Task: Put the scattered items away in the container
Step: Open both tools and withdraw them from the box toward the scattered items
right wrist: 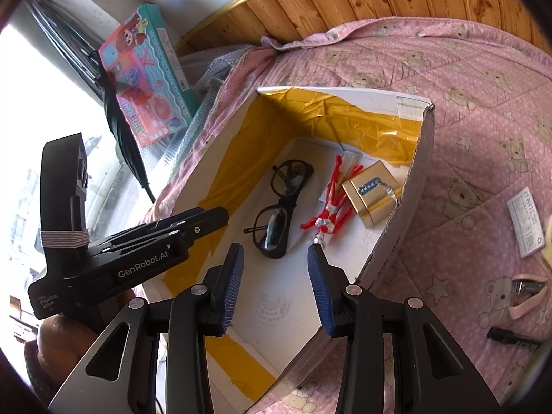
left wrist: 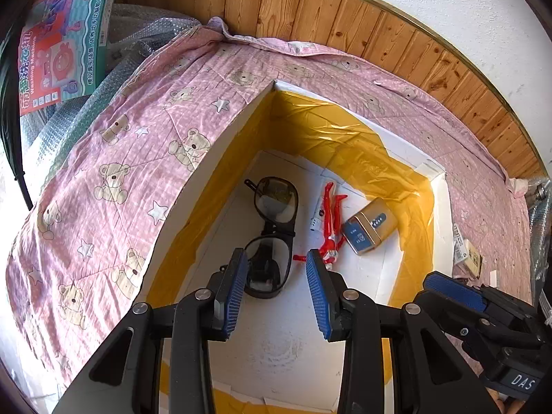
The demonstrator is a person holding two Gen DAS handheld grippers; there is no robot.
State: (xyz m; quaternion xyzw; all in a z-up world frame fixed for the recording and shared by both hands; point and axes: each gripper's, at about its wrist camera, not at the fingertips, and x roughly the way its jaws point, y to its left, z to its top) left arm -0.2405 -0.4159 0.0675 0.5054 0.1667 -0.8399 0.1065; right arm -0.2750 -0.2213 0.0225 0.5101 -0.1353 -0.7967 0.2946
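You held the left gripper (left wrist: 276, 289) over the near end of the white box (left wrist: 193, 186), its jaws spread wide and gripping nothing. The right gripper (right wrist: 276, 286) hovered above the same near end, jaws equally wide apart and empty. That both tools stood empty over the container suggests a deposit step was complete or a new pick was about to be chosen.

Inside the box, the dark glasses (left wrist: 272, 234) lay flat along the left wall, lenses up. The red toy figure (left wrist: 329, 220) lay beside them toward the middle. The gold tin (left wrist: 371, 229) rested against the right wall, near the far corner. All three sat on the box floor, none stacked, which left the near floor bare for further items.

Items remained on the pink bear-print quilt (right wrist: 483, 120) outside the right wall of the box: a white label card (right wrist: 526, 222), a pink stapler (right wrist: 529, 295) and a small black cylinder (right wrist: 514, 338), all near the right edge of the bed. The task was therefore judged partly done. The right gripper was the closer tool for those remaining items.
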